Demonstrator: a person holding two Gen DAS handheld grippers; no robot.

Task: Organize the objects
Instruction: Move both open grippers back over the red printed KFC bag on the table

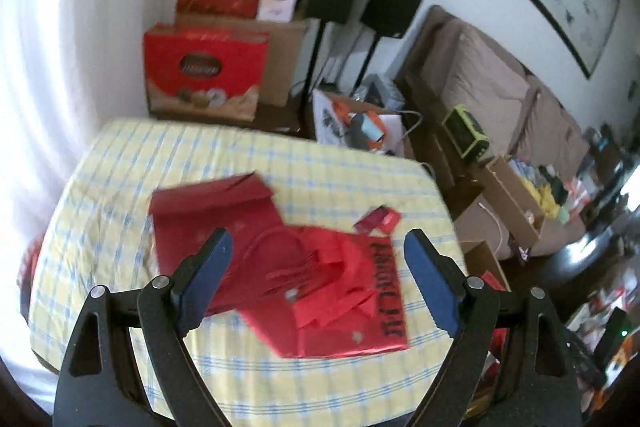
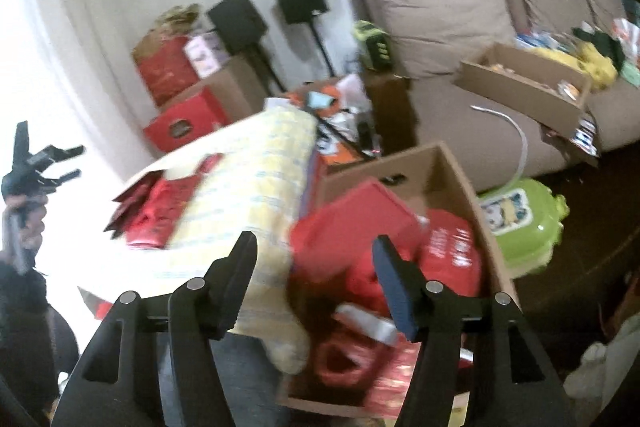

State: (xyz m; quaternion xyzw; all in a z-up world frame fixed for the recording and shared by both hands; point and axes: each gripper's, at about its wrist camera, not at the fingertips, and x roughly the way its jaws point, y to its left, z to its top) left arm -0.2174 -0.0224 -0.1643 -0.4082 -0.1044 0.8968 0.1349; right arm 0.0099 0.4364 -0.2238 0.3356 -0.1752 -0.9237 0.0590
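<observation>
Left wrist view: the left tool hangs wide open and empty above the red bags piled on the desk, so a pick seems next. Right wrist view: the right tool, part open and empty, hovers over the box already holding red packages; next calls for lowering onto one bag.
</observation>
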